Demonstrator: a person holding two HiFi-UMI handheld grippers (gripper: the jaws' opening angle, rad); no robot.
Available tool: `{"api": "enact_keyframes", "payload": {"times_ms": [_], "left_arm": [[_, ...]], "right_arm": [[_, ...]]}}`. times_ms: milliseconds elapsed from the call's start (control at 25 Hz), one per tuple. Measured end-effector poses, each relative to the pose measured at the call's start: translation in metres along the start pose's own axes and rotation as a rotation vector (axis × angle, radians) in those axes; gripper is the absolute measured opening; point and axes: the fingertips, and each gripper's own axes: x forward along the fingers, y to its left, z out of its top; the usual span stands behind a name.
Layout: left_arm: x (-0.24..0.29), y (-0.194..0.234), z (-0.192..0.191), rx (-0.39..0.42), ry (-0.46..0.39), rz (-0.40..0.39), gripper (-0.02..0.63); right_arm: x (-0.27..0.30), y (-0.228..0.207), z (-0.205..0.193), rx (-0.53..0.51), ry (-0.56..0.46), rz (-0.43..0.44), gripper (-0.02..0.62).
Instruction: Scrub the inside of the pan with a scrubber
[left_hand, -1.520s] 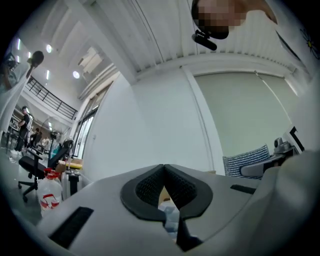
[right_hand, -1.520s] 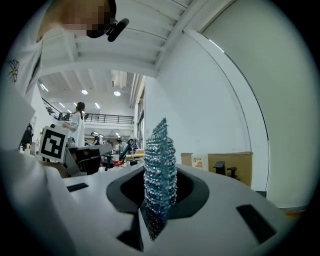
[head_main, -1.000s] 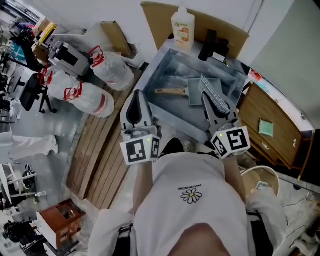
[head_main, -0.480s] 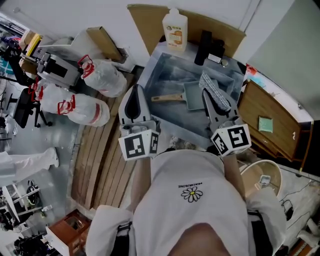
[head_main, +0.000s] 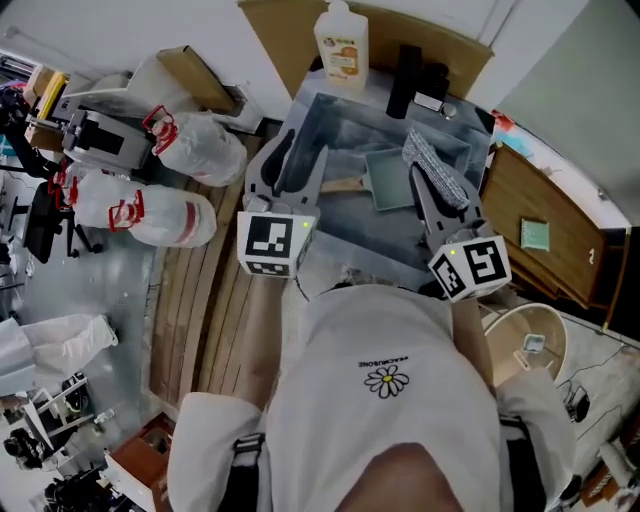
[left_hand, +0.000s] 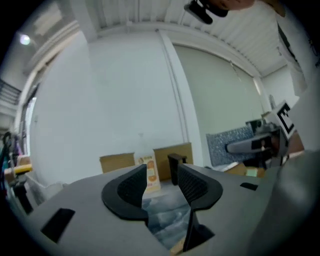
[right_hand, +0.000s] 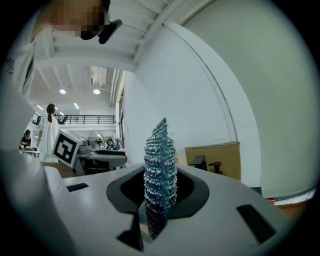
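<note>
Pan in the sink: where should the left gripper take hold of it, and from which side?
Probably the wooden handle: in the head view it juts from the left side of the square pan, toward the left gripper, whose fingers have just been opening, nothing between them. Come from the left, fingers straddling the slim handle.

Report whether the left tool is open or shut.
Open. The left tool has just been opening; its jaws stand apart with nothing between them, the sink showing through the gap.
</note>
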Motion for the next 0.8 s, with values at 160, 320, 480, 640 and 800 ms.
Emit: {"api": "enact_keyframes", "payload": {"times_ms": [160,320,480,640,800], "left_arm": [[0.029,-0.028,-0.065,0.322,0.291,-0.257,0.184],[0.039,-0.061,-0.145,0.509,0.517,-0.511,0.203],[0.043,-0.081,-0.219,0.541,0.739,-0.704,0.218],[0.047,-0.086,-0.266,0.550,0.883,-0.769,0.218],[0.059,-0.081,-0.296,0.566,0.975,-0.771,0.202]], "right_arm": [[0.000,-0.004,-0.008,0.010,0.022,-0.004,0.060],[-0.001,-0.006,-0.018,0.024,0.047,-0.010,0.060],[-0.002,-0.008,-0.024,0.022,0.064,-0.014,0.060],[-0.003,-0.011,-0.029,0.028,0.086,-0.036,0.060],[0.001,-0.018,-0.034,0.026,0.098,-0.051,0.060]]}}
